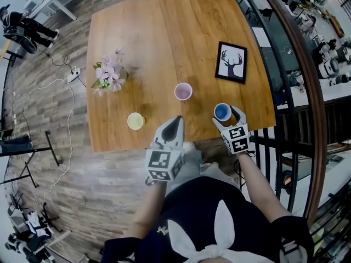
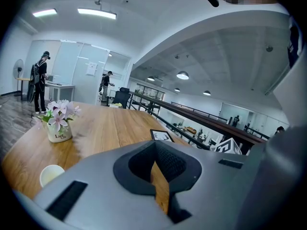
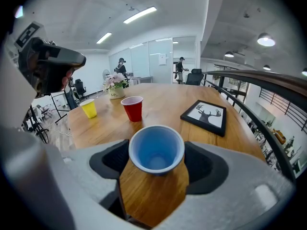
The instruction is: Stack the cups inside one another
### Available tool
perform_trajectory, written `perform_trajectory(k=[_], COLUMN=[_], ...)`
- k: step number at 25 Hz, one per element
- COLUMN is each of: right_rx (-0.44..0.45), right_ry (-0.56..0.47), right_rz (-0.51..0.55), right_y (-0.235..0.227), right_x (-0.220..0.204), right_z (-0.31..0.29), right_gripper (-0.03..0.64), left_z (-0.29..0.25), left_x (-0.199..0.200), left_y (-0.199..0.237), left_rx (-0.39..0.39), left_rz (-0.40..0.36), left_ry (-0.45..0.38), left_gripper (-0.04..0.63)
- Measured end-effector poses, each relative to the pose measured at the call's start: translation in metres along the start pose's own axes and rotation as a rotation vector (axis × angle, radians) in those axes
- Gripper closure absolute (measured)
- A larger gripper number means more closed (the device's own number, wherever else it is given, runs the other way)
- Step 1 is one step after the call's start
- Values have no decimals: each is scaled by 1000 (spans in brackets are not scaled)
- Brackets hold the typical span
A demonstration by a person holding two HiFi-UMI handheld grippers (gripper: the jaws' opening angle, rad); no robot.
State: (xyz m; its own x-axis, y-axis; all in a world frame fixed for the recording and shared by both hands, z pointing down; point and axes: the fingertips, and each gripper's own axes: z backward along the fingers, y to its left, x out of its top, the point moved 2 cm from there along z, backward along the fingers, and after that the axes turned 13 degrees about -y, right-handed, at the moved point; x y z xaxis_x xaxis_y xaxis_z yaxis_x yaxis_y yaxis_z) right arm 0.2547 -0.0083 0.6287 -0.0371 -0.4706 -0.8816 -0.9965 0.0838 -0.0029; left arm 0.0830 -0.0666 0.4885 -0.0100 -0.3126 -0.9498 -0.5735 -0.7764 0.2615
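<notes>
A blue cup (image 1: 222,112) (image 3: 157,150) stands upright near the table's front right edge. My right gripper (image 1: 228,117) (image 3: 157,172) is open, with one jaw on each side of the cup. I cannot tell if the pads touch it. A red cup (image 1: 183,91) (image 3: 133,108) stands mid-table. To the left, near the front edge, is a yellow cup (image 1: 135,120) (image 3: 88,108) (image 2: 50,174). My left gripper (image 1: 174,126) (image 2: 157,166) is shut and empty over the front edge, between the yellow and blue cups.
A small pot of pink flowers (image 1: 109,76) (image 2: 58,123) stands at the table's (image 1: 159,32) left. A framed deer picture (image 1: 231,62) (image 3: 204,116) lies at the right. A railing (image 1: 285,64) runs close along the table's right side. People stand far off in the room.
</notes>
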Motion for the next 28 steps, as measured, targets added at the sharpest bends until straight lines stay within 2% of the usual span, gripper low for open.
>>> perform_trajectory(k=[16, 28], right_rx=[7, -29], right_ry=[-7, -135], right_rz=[12, 56], right_y=[0, -1], right_x=[17, 79], right_z=[5, 21], right_gripper=[267, 267], left_z=[2, 5], left_x=[1, 9], left_y=[7, 13], left_rx=[5, 9], left_rz=[12, 22], left_ry=[-6, -41], left_gripper=[586, 586])
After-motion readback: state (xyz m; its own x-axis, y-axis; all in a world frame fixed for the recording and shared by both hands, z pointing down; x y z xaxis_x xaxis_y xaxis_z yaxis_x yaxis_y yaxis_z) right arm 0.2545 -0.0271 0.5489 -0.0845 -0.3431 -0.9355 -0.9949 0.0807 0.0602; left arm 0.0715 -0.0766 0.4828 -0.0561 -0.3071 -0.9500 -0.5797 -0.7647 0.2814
